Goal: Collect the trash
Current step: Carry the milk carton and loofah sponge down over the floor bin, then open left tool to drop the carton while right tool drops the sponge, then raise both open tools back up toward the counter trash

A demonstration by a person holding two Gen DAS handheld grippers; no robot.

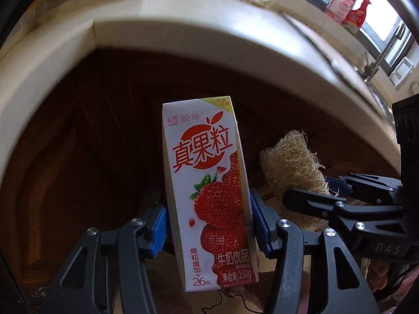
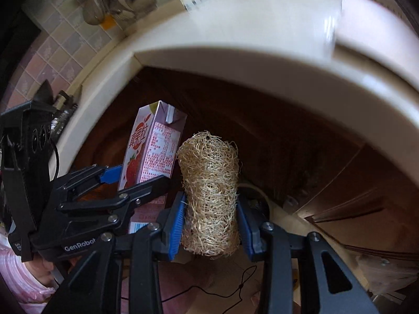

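The left tool (image 1: 208,225) clamped the strawberry milk carton (image 1: 209,191) upright while the right tool (image 2: 210,225) gripped the loofah scrubber (image 2: 209,196), both carried below the bench (image 1: 183,36) edge, presumably for disposal.

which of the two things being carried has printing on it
The white and red strawberry milk carton, clamped in the left gripper. The tan fibrous loofah scrubber in the right gripper is bare woven fibre, no print.

Each wrist camera sat close behind its own claw, looking steeply down past the cream surface (image 1: 235,34) edge toward dark cabinets. Both views shared the milk carton (image 1: 209,191) and the loofah (image 2: 209,196), side by side.
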